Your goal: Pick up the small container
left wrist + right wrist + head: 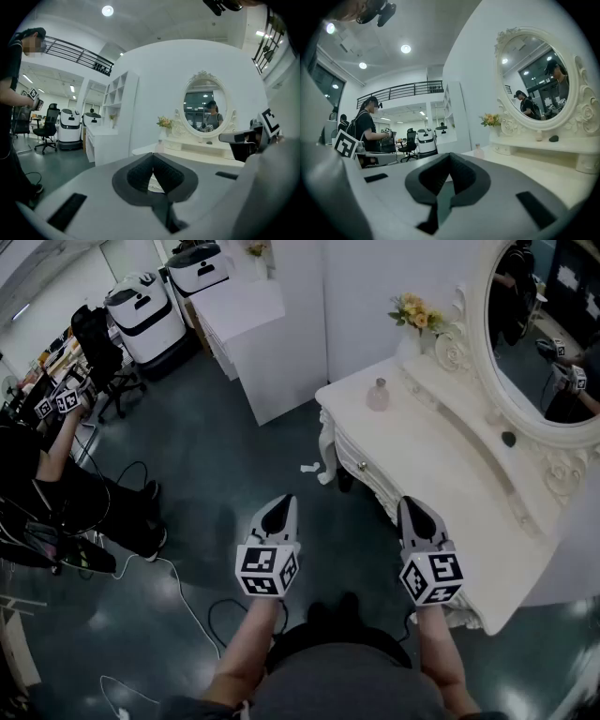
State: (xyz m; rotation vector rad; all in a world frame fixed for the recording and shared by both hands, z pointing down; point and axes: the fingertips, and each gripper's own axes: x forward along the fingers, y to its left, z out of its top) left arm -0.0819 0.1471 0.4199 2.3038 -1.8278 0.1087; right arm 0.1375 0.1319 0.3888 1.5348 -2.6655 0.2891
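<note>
The white dressing table (441,474) is spreading ahead and to the right of both jaw pairs. The left gripper (279,510) and right gripper (417,514) are hanging with jaws pressed together, gripping nothing. The small container (378,395) is standing well ahead of them near the table's corner. Arriving with the jaws unopened is risking knocking it off the edge.
</note>
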